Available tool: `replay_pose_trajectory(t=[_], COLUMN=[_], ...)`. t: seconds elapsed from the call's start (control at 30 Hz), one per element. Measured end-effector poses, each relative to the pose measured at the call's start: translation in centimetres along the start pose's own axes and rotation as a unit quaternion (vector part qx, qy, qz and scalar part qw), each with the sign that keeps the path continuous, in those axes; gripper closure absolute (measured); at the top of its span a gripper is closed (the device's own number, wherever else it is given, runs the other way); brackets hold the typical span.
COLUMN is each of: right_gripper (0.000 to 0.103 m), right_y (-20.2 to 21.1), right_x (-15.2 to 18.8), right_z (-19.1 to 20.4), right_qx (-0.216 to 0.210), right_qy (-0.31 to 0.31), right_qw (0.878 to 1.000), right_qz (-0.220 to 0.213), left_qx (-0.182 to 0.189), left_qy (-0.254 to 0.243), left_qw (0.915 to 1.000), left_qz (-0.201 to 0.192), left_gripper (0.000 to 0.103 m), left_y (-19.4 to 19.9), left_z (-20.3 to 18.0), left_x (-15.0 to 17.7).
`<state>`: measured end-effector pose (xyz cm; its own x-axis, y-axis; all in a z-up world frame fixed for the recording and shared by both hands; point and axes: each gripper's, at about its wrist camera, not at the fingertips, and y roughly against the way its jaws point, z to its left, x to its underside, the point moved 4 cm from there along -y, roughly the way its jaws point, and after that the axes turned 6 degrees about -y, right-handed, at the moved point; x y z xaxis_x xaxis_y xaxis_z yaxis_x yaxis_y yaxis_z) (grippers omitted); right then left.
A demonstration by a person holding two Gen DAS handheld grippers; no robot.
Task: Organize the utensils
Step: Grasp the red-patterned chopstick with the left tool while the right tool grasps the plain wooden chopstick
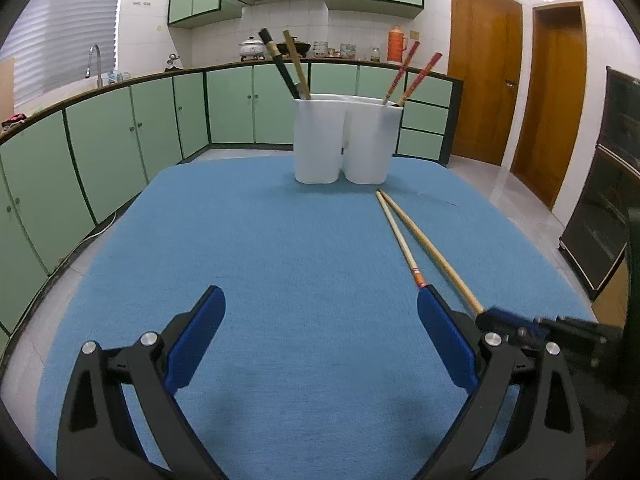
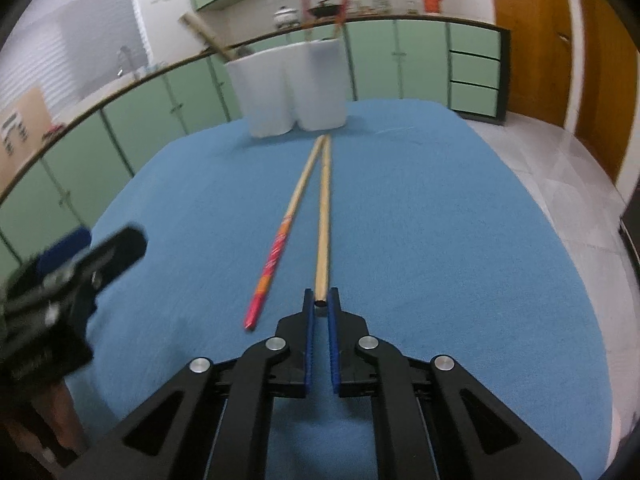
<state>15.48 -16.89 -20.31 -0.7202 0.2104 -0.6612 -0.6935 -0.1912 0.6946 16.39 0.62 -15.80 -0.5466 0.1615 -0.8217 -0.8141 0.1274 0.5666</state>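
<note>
So the right gripper (image 2: 321,300) was clamped down on the near end of a plain wooden chopstick (image 2: 323,216), which ran straight out along the blue tablecloth (image 2: 460,220) toward the white holder (image 1: 346,140). Right next to it lay a second chopstick with a red patterned handle (image 2: 280,240); their far tips met just short of the holder and the near ends spread apart. The holder had two compartments side by side: the left one had a black chopstick (image 1: 280,64) and a tan one (image 1: 297,65) leaning out, the right one had two red-patterned chopsticks (image 1: 412,74). The left gripper (image 1: 320,328) hung over the cloth with its jaws wide and nothing in them. Most of the cloth on the left side was bare, and the holder sat close to the far edge of the table.
</note>
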Motion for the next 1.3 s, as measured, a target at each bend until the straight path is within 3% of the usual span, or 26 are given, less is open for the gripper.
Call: replay_pose_trajectory(t=[0.2, 0.37, 0.63, 0.73, 0.8, 0.93, 1.03, 1.3], right_gripper=[0.097, 0.097, 0.097, 0.097, 0.097, 0.097, 0.097, 0.097], right_y=[0.5, 0.7, 1.3, 1.5, 1.5, 1.7, 1.6, 1.9], right_x=[-1.7, -2.7, -3.4, -3.2, -3.1, -2.9, -2.8, -2.7], right_z=[-1.1, -2.4, -4.3, -4.5, -4.6, -4.9, -4.7, -4.0], right_qx=[0.019, 0.036, 0.043, 0.041, 0.039, 0.037, 0.035, 0.029], right_qy=[-0.01, -0.018, -0.027, -0.027, -0.027, -0.029, -0.027, -0.009], right_qw=[0.999, 0.999, 0.998, 0.998, 0.998, 0.998, 0.998, 0.998], right_qz=[-0.024, -0.036, -0.048, -0.049, -0.05, -0.049, -0.047, -0.05], left_qx=[0.027, 0.057, 0.078, 0.084, 0.088, 0.082, 0.09, 0.091], left_qy=[-0.008, -0.012, -0.025, -0.034, -0.037, -0.042, -0.045, -0.033], left_qw=[0.9996, 0.9974, 0.9931, 0.9905, 0.9883, 0.9878, 0.987, 0.9896], left_qz=[0.009, 0.042, 0.084, 0.104, 0.119, 0.126, 0.126, 0.106], left_gripper=[0.012, 0.021, 0.025, 0.036, 0.051, 0.068, 0.095, 0.098], left_y=[-0.4, -1.6, -3.6, -4.4, -5.1, -5.5, -5.6, -4.8], left_z=[-1.4, -2.9, -5.1, -6.1, -6.6, -6.9, -7.0, -6.3], left_x=[0.1, 0.6, 1.3, 1.6, 1.8, 1.9, 1.8, 1.1])
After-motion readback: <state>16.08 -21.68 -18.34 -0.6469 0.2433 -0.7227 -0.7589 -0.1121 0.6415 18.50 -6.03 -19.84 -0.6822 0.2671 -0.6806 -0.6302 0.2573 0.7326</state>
